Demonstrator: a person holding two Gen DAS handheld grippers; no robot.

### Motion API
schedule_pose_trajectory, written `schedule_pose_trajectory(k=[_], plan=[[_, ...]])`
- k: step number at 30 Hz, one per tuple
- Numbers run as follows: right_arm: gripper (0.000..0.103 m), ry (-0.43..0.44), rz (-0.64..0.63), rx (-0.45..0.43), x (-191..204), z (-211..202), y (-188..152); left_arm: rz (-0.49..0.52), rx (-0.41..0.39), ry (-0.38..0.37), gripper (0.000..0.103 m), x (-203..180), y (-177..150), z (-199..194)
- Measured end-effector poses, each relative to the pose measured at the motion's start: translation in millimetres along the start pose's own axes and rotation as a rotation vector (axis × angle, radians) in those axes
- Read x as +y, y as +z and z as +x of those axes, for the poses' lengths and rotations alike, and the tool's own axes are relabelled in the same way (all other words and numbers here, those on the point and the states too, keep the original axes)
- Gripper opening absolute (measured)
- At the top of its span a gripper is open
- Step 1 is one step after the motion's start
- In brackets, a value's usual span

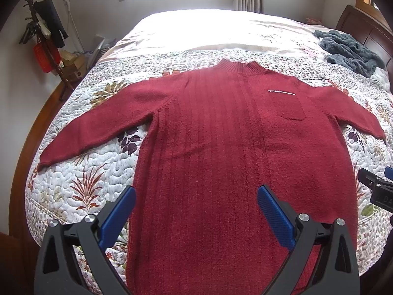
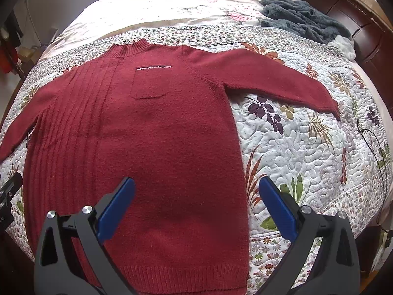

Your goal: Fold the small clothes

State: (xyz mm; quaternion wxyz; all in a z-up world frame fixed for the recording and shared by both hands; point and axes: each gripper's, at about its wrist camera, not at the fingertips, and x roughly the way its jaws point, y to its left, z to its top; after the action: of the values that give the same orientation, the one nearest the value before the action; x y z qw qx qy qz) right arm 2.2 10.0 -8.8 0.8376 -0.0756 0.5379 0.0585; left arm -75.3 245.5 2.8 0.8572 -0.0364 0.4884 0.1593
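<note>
- My left gripper had two black plastic arms with triangular cut-outs, each tipped with a blue pad of fine dimpled texture.
- Round silver screw heads sat on its knuckles.
- My right gripper had the same build: black frame, smooth-backed blue fingers, silver screws.

bare quilt free beside red sweater, grey blanket heaped by headboard

left tongs and right tongs both gape wide, holding nothing.
</note>
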Motion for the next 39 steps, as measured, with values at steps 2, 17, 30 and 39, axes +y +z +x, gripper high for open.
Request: schedule_pose_trajectory(k=[2, 17, 30, 39], plan=[[0.100, 0.001, -0.001, 0.000, 0.3, 0.1, 0.2, 0.002, -0.001, 0.004, 0.099, 0.5, -0.2, -0.3], [0.100, 0.003, -0.002, 0.001, 1.2, 1.1, 1.8, 0.003, 0.001, 0.007, 0.099, 1.5, -1.8, 0.0], [0.100, 0.005, -0.001, 0.006, 1.5, 5.4, 1.5, 0.001, 0.006, 0.010, 0.099, 3.0, -3.4, 1.8], [0.100, 0.011, 0.000, 0.002, 0.6, 4.9, 0.7, -0.001, 0.004, 0.015, 0.099, 3.3, -3.9, 1.9]])
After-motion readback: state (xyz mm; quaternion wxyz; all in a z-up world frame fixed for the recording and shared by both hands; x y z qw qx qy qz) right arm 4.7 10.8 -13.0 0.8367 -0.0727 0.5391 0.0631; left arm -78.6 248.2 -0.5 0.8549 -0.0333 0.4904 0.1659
